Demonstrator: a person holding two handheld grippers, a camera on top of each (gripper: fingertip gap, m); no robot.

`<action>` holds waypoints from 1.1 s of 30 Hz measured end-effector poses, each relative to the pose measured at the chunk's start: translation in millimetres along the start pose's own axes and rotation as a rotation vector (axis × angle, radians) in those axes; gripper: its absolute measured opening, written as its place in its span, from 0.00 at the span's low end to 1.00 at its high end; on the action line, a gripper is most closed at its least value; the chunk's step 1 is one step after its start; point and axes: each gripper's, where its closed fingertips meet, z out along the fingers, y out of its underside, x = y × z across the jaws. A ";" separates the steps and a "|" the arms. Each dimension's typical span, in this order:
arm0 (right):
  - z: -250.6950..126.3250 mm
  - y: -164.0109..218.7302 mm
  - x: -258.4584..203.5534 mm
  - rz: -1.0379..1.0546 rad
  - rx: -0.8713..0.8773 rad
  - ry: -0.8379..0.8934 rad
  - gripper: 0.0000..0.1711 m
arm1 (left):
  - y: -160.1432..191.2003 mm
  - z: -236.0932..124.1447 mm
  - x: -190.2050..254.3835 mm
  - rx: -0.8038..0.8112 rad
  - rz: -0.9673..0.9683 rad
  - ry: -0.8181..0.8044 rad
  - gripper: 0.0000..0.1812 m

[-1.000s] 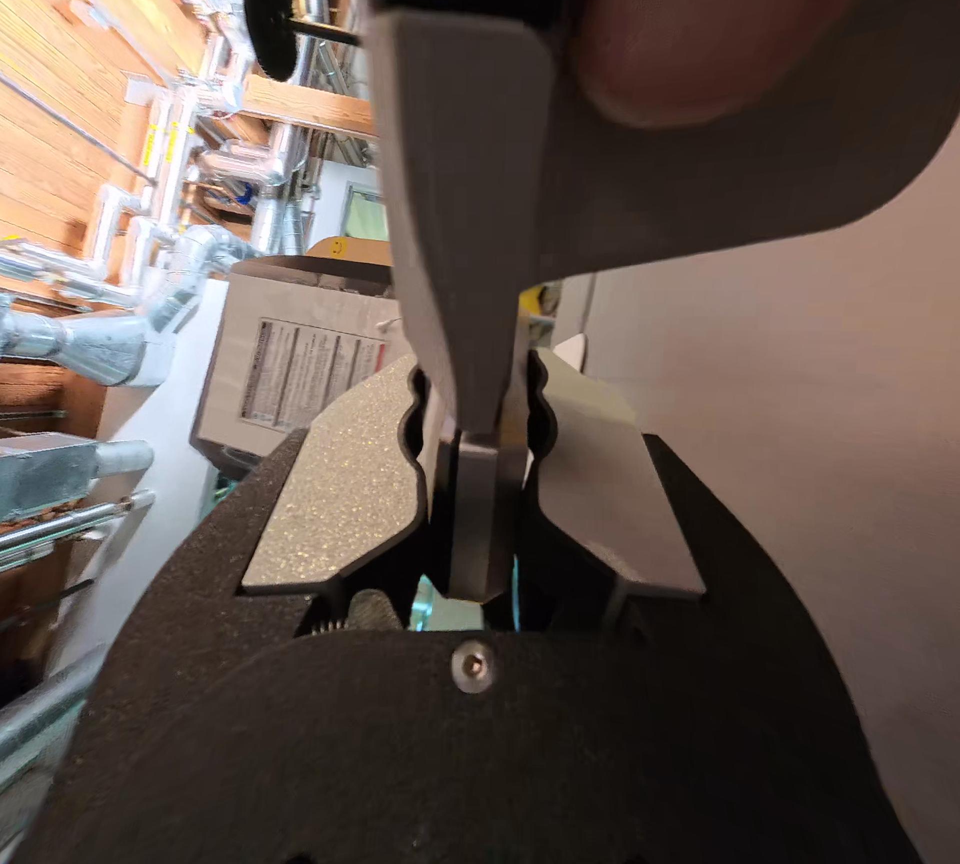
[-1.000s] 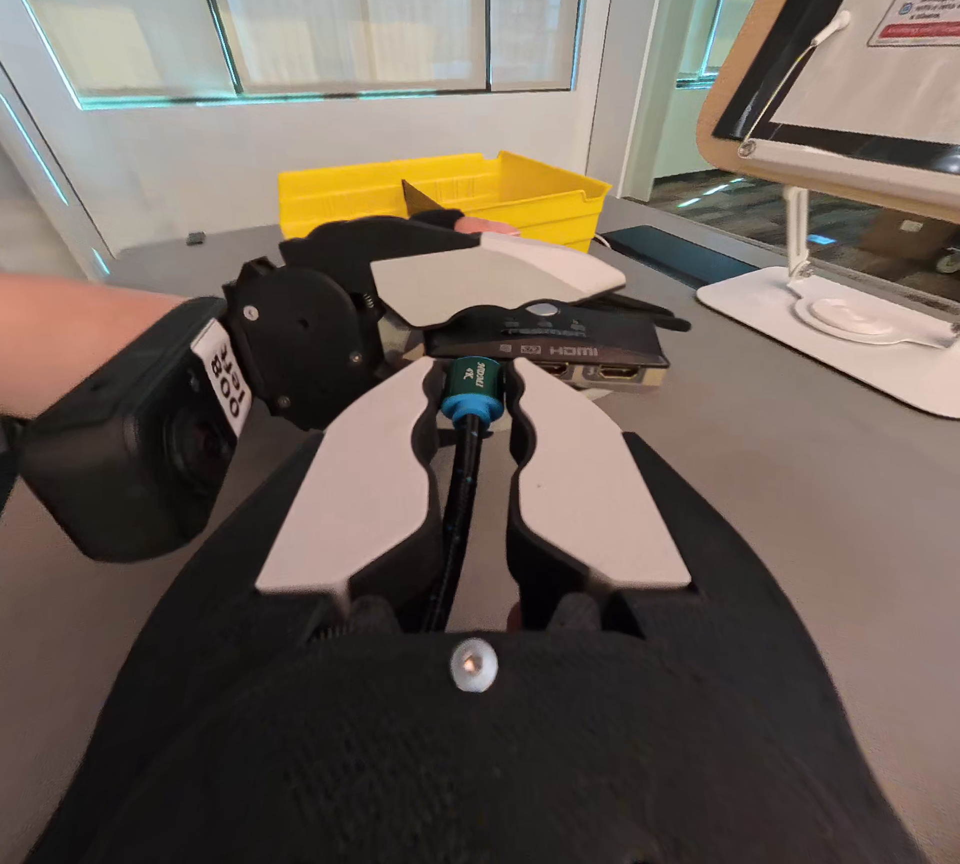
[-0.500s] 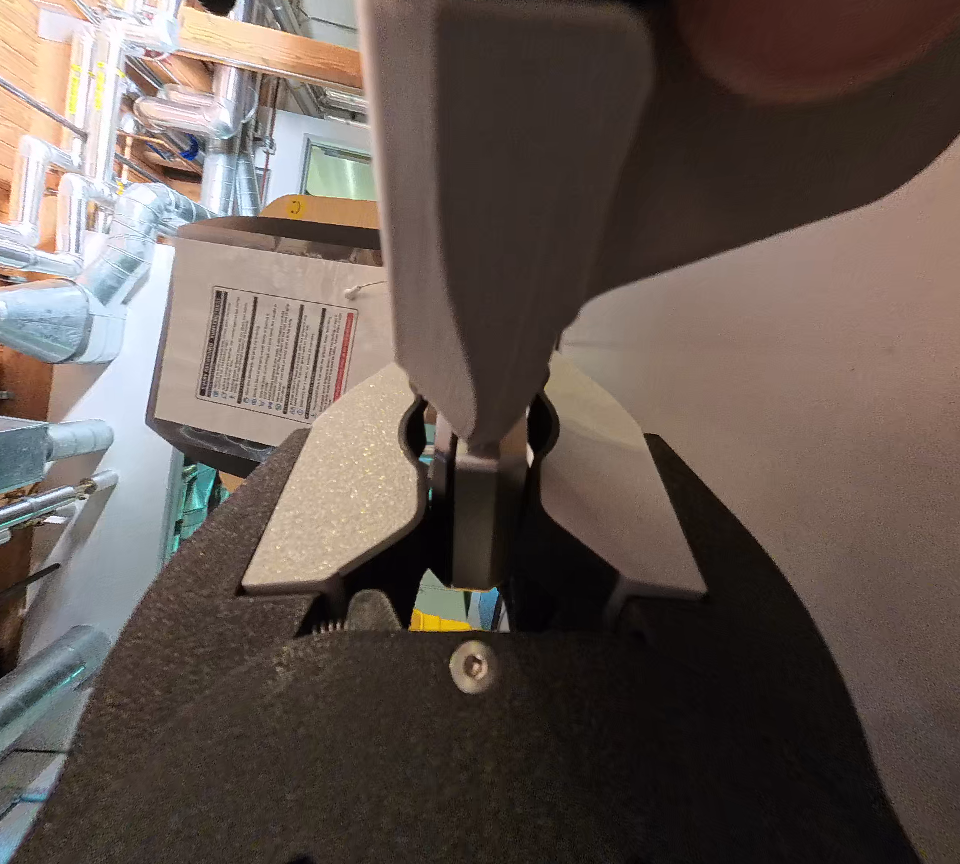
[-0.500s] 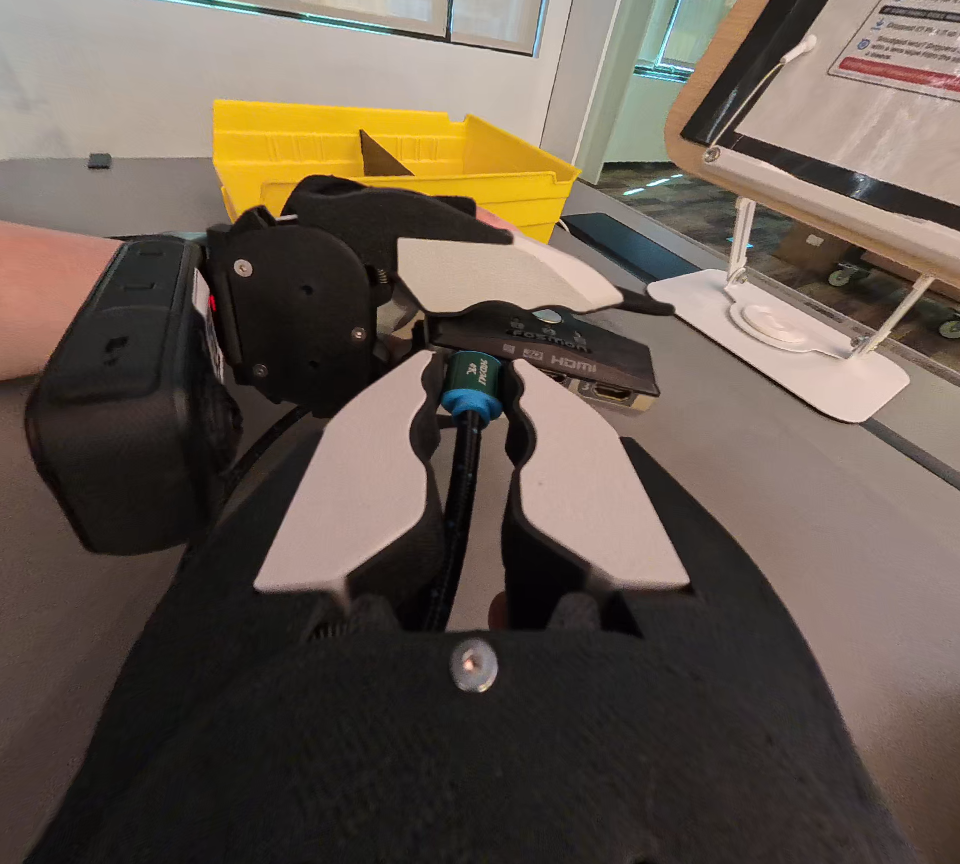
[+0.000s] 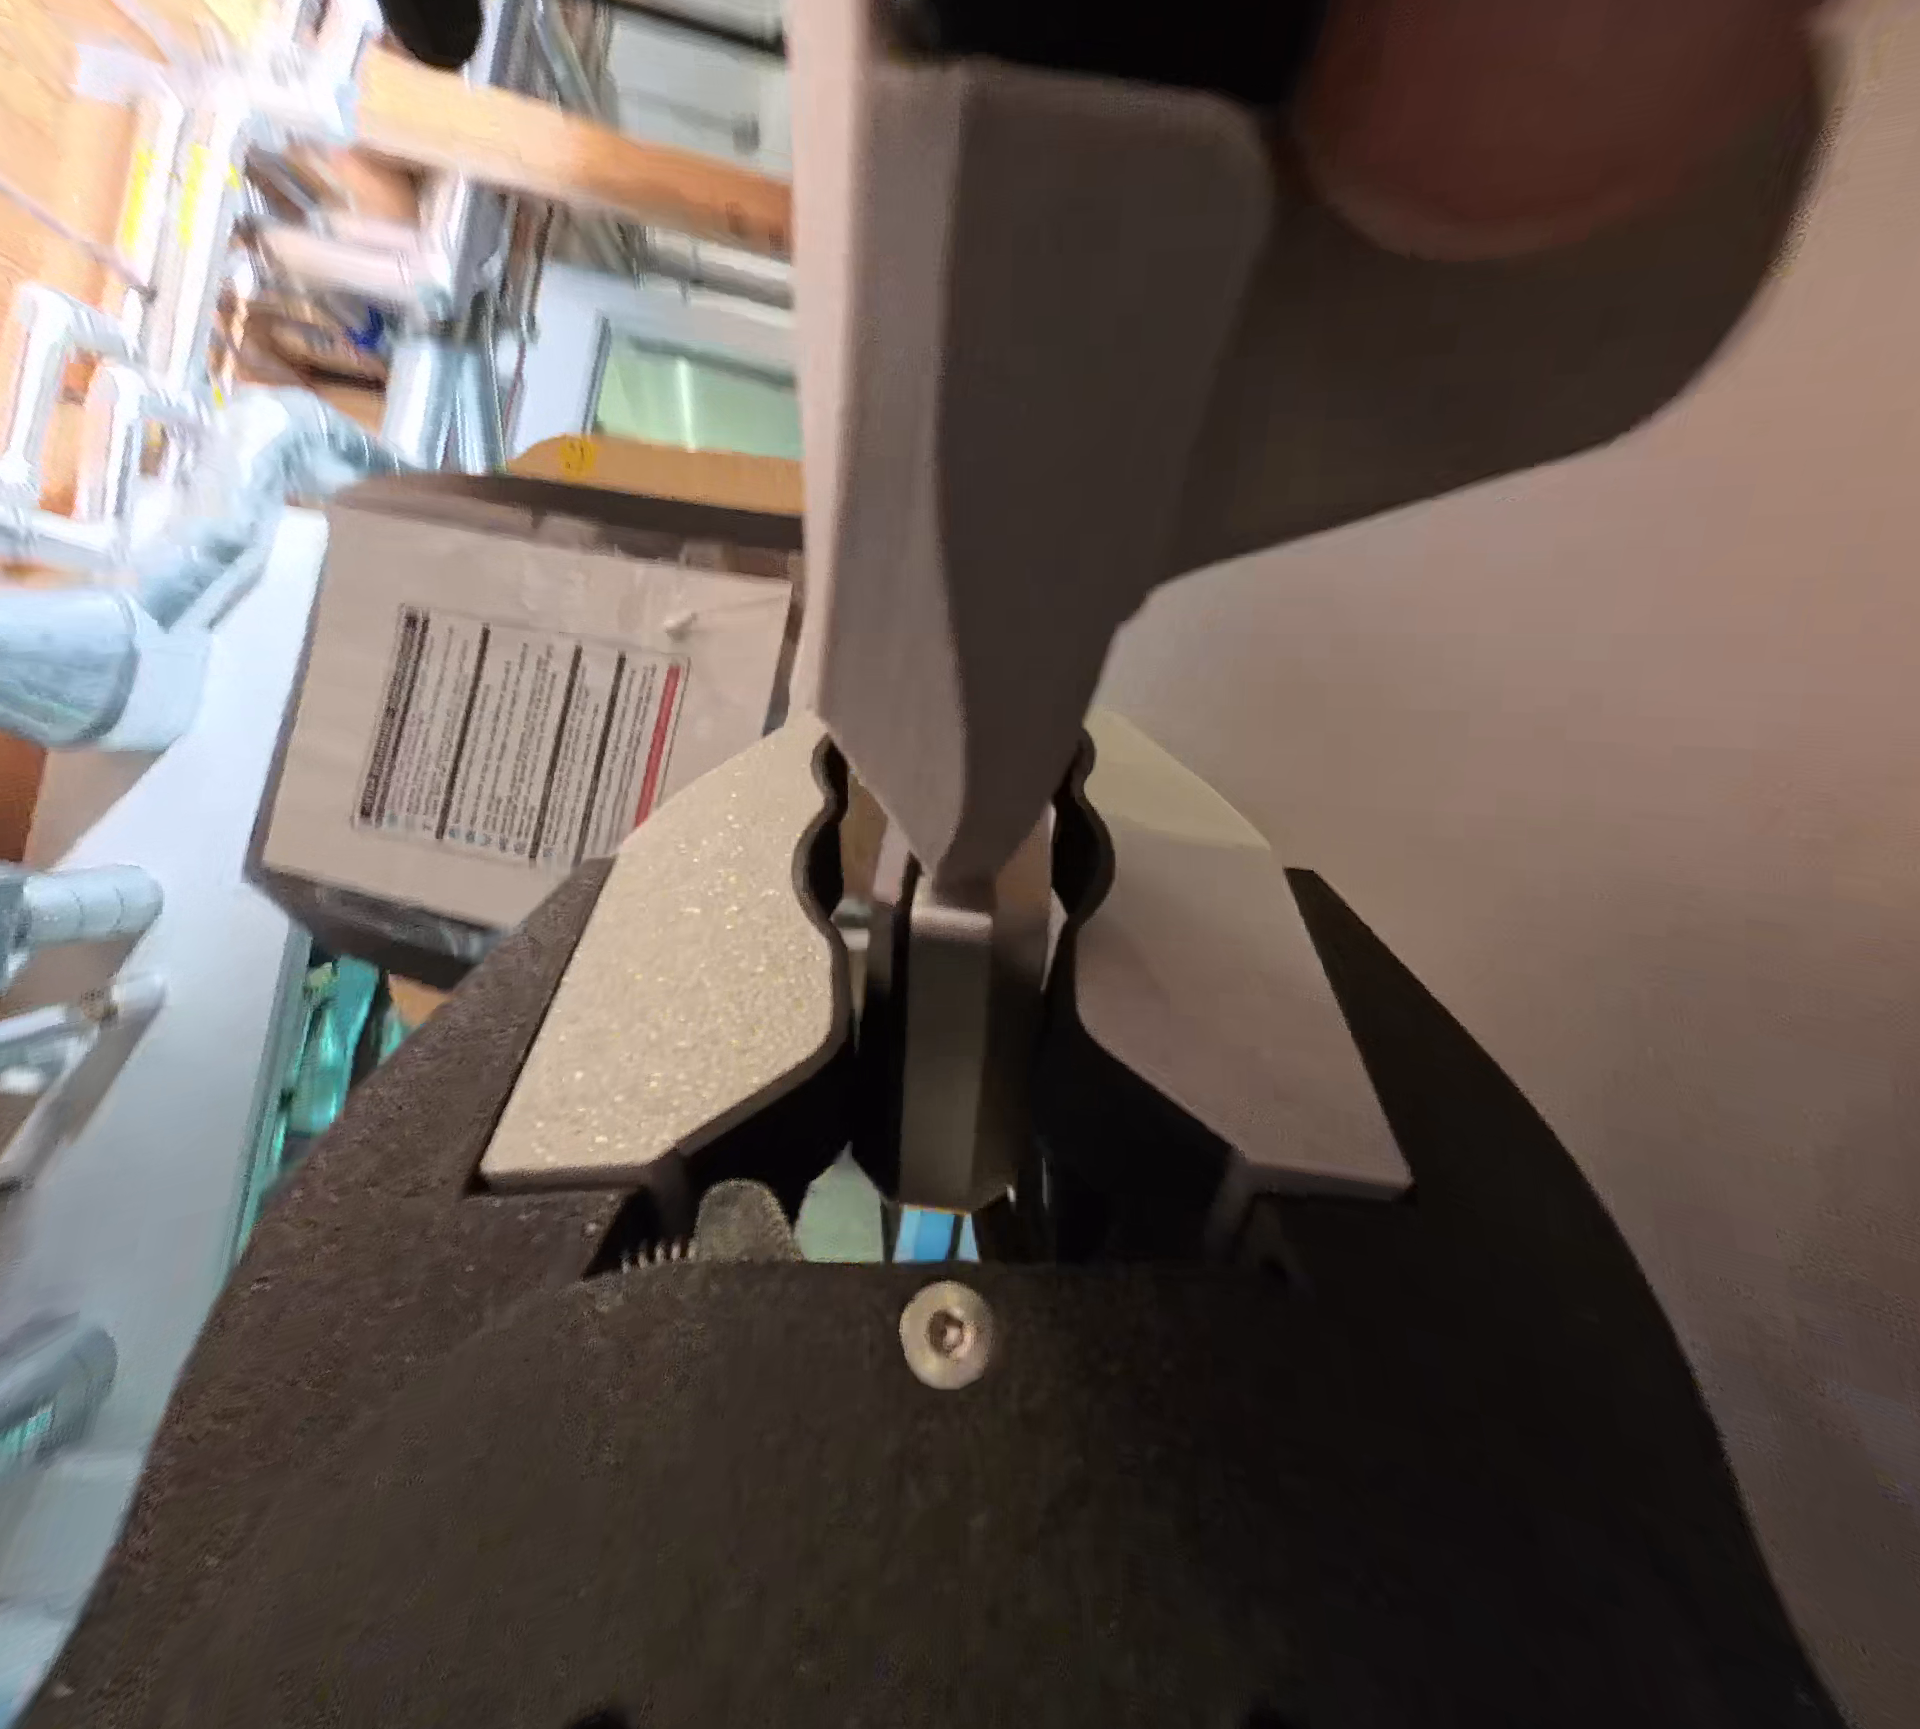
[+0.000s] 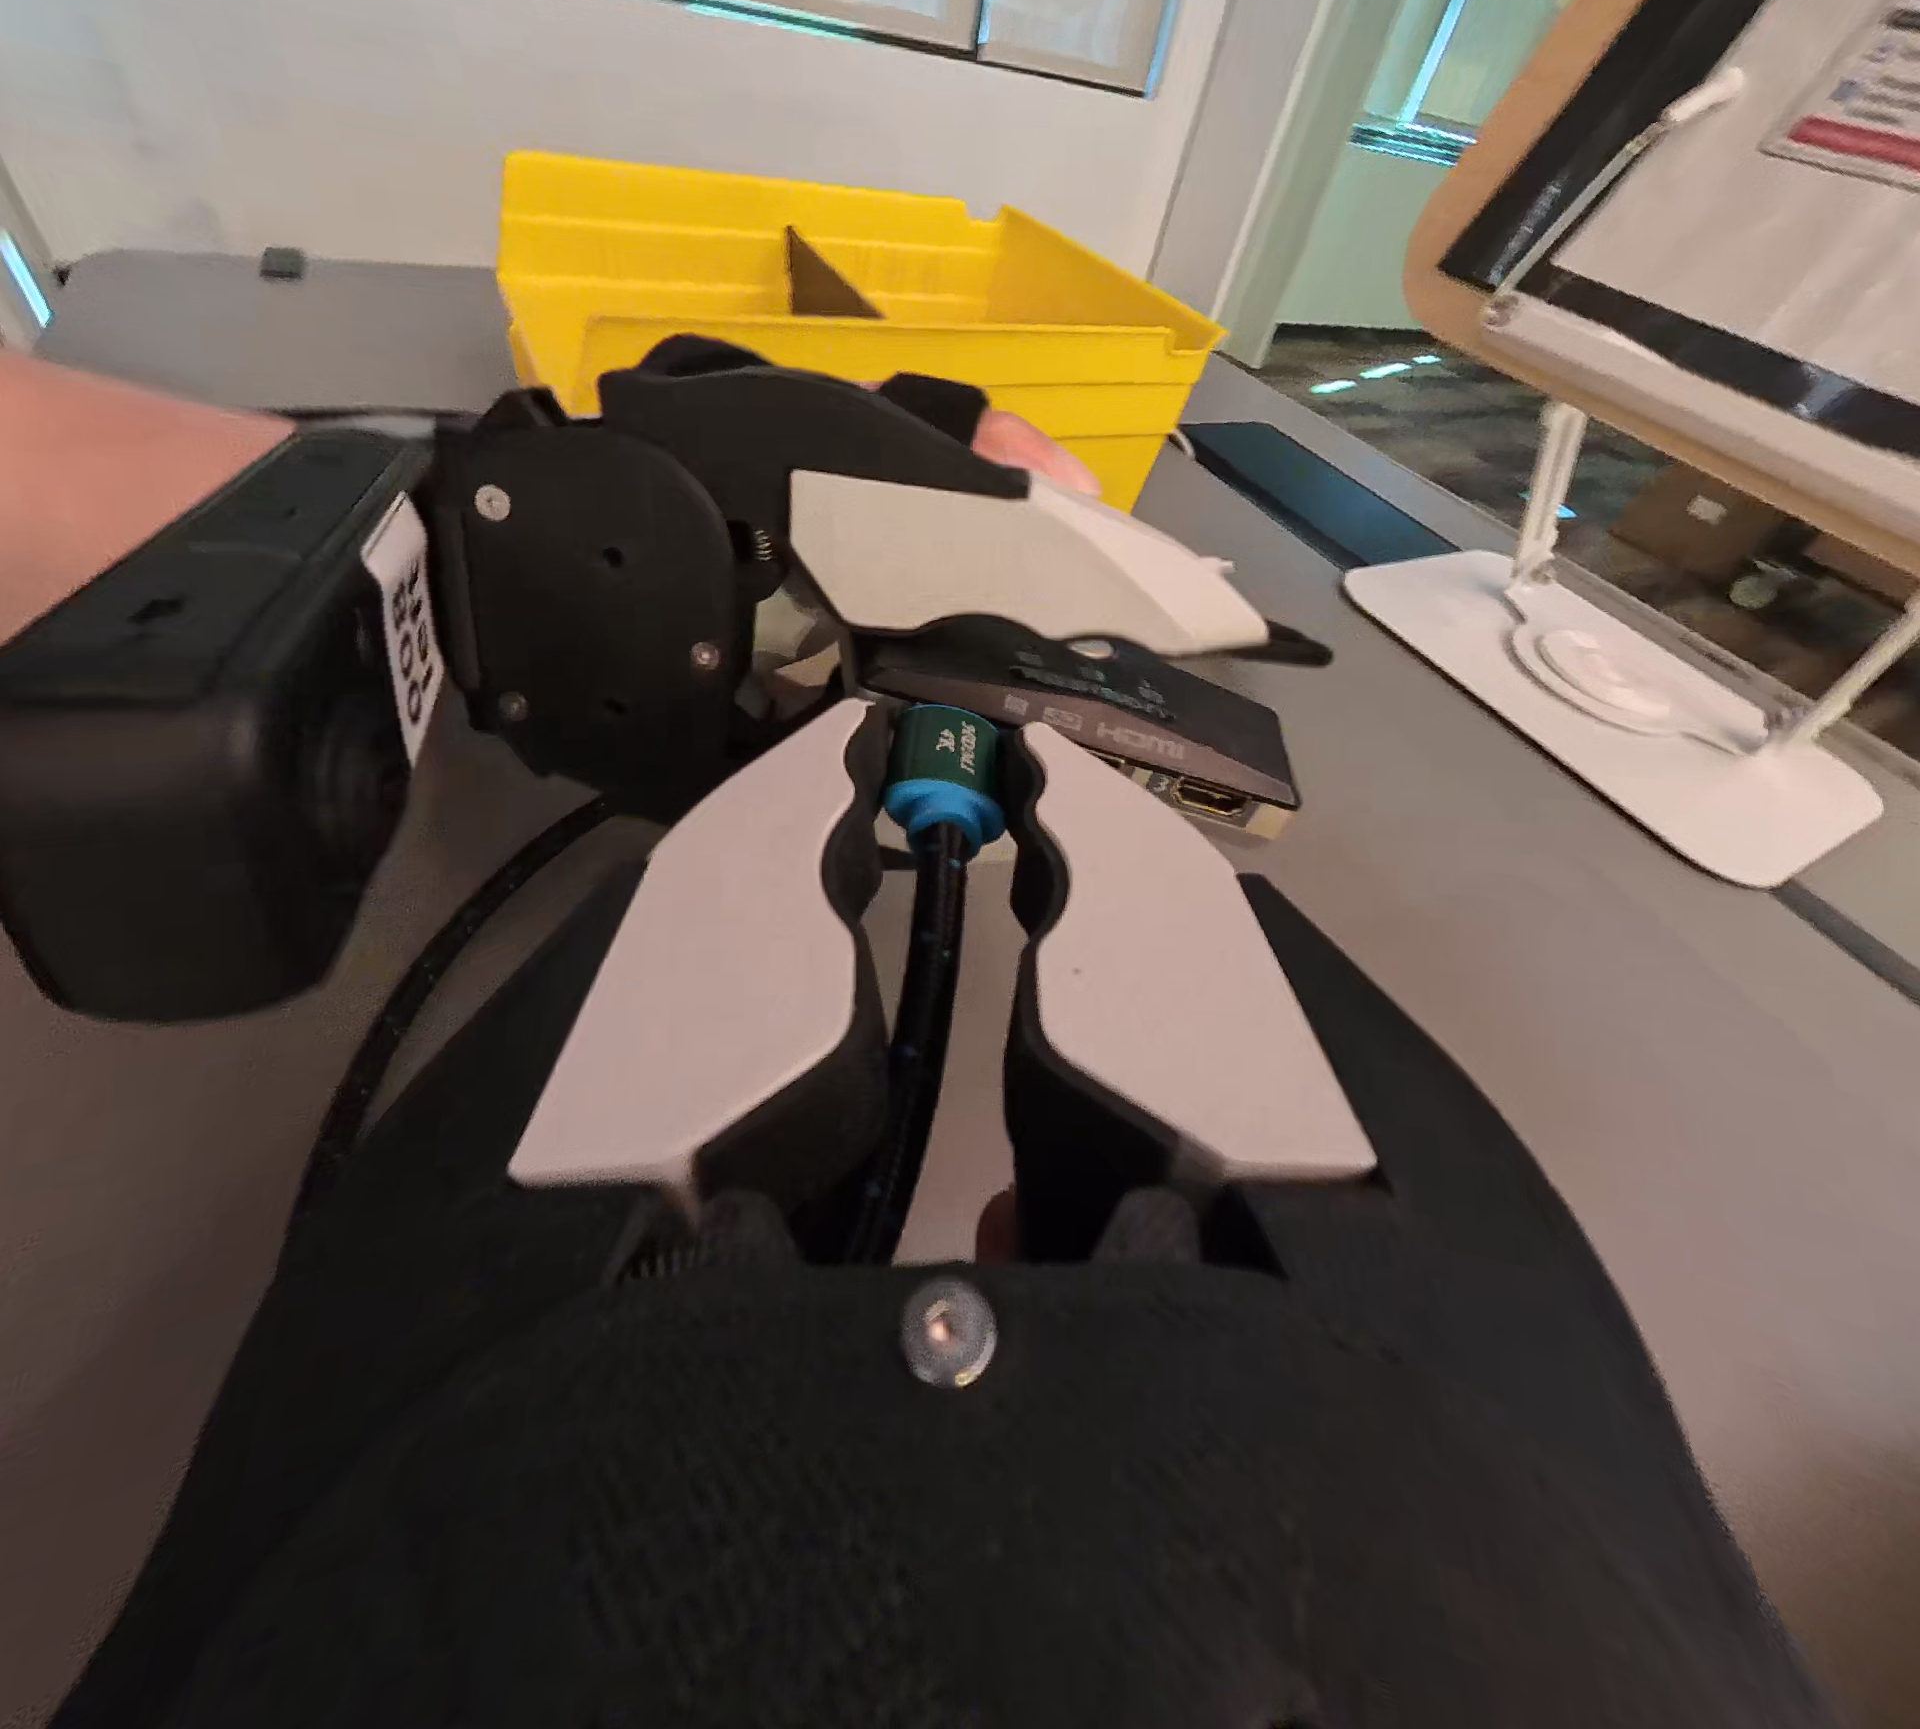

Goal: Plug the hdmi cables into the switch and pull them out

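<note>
While my left gripper (image 6: 1039,630) pinched the switch (image 6: 1143,713), my right gripper (image 6: 940,775) squeezed the plug (image 6: 940,760) at its near edge; I judged a straight push came next.

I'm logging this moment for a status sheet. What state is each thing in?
left claw: shut on switch
switch: clamped, lying flat
right claw: shut on green plug
green plug: at the switch's port
neighbouring port: empty
yellow bin: upright

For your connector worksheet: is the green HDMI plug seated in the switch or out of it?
In. The green HDMI plug meets the black switch edge with no metal tip showing, gripped by the right tool.
</note>
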 end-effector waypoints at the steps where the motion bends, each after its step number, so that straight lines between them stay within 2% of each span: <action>1: 0.3 0.6 -3.0 -0.035 -0.010 -0.021 0.13 | -6.0 -1.4 4.5 0.040 0.010 0.024 0.20; 3: -0.5 3.7 -5.6 -0.111 -0.047 -0.035 0.12 | -8.5 -2.5 18.0 0.049 -0.038 0.126 0.22; 5: -3.0 7.1 -6.8 -0.157 -0.077 -0.055 0.12 | -10.0 -6.3 30.3 0.060 -0.103 0.251 0.29; 10: -10.0 7.7 -10.0 -0.230 -0.091 -0.106 0.12 | -5.0 -21.4 38.8 0.087 -0.190 0.415 0.39; 16: -13.6 2.5 -10.9 -0.321 -0.089 -0.133 0.12 | -3.5 -37.0 18.4 0.082 -0.372 0.562 0.54; 20: -17.1 -0.8 -10.7 -0.373 -0.086 -0.140 0.12 | -13.9 -50.8 8.4 0.109 -0.491 0.721 0.56; 23: -22.1 -2.5 -14.1 -0.410 -0.077 -0.174 0.12 | -25.2 -54.0 -2.6 0.156 -0.470 0.731 0.54; 27: -30.4 -3.2 -15.1 -0.341 -0.098 -0.272 0.12 | -34.9 -60.4 -5.1 0.176 -0.370 0.826 0.50; 33: -39.9 -1.5 -8.6 -0.300 -0.163 -0.471 0.12 | -36.4 -64.6 8.1 0.190 -0.160 1.038 0.56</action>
